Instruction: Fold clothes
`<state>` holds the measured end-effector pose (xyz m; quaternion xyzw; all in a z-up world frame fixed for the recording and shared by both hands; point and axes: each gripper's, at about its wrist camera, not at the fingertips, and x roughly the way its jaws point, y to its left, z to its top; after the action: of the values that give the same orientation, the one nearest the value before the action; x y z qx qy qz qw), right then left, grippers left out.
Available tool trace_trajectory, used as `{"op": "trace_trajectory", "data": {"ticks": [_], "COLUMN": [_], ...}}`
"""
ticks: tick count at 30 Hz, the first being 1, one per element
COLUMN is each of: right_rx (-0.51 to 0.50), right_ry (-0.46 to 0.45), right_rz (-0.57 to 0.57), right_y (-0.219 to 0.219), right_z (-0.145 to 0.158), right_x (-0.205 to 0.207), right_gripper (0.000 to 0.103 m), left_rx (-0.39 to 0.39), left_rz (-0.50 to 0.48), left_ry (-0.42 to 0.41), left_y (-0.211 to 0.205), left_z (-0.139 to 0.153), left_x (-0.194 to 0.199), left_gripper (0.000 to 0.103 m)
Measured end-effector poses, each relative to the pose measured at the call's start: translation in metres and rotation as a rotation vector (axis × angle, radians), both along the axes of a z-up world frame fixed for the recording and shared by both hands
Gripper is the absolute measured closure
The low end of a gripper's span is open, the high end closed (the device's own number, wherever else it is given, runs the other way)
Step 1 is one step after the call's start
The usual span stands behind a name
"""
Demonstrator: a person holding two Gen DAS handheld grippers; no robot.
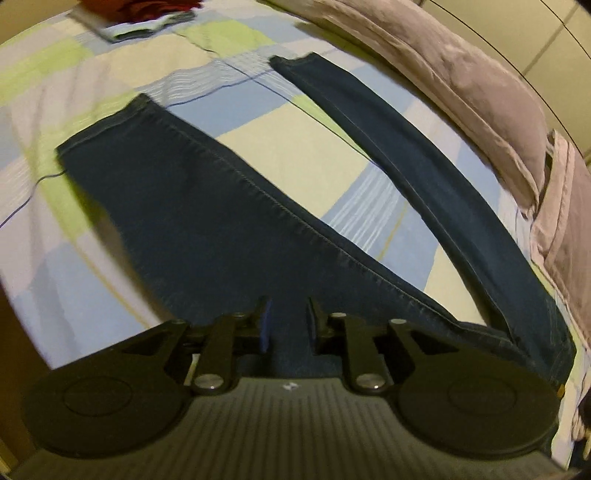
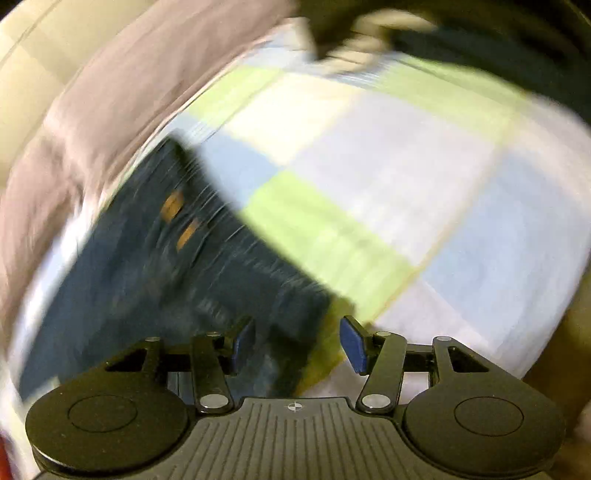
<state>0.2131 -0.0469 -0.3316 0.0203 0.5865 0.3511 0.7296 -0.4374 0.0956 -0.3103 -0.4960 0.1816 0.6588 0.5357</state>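
Hovering low over the jeans, the left tool sits nearest the lens in its own view, its 2 blue-padded fingers standing a narrow way apart with dark denim showing in the gap; whether they pinch the cloth or merely hang above it cannot be told. The jeans lie flat on the bed, spread in a V: from the tool, 1 leg runs away toward the upper left, its stitched seam plain to see, and the other leg runs away on the right of the 1st, the 2 well apart at their hems with checked sheet between them. Beyond the right leg, a pale mauve pillow lies along the bed's far side. Past the left leg's hem, at the far end of the bed, is a small pile of folded cloth with something dark red on top. In the right wrist view, much blurred, the right tool has its fingers spread wide and holds nothing; the upper part of the jeans, with 2 tan marks on it, lies just ahead and to its left, and the mauve pillow is beyond the denim.
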Motion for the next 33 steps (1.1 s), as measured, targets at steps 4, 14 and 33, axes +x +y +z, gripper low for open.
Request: {"op": "trace_trajectory", "data": {"ticks": [4, 14, 33], "right_rx": [0.108, 0.072, 0.034], "right_ry": [0.064, 0.09, 0.008], "right_rz": [-0.037, -0.099, -0.068], "right_y": [0.004, -0.013, -0.016], "right_z": [-0.005, -0.023, -0.011], "right_x": [0.006, 0.014, -0.012], "right_gripper": [0.095, 0.092, 0.092], "left_rx": [0.028, 0.002, 0.212], "left_rz": [0.038, 0.289, 0.097], "left_ry": [-0.007, 0.03, 0.165], "left_y": [-0.011, -0.028, 0.012], "left_z": [0.008, -0.009, -0.003], "left_x": [-0.019, -0.105, -0.168], "left_gripper": [0.087, 0.066, 0.101]}}
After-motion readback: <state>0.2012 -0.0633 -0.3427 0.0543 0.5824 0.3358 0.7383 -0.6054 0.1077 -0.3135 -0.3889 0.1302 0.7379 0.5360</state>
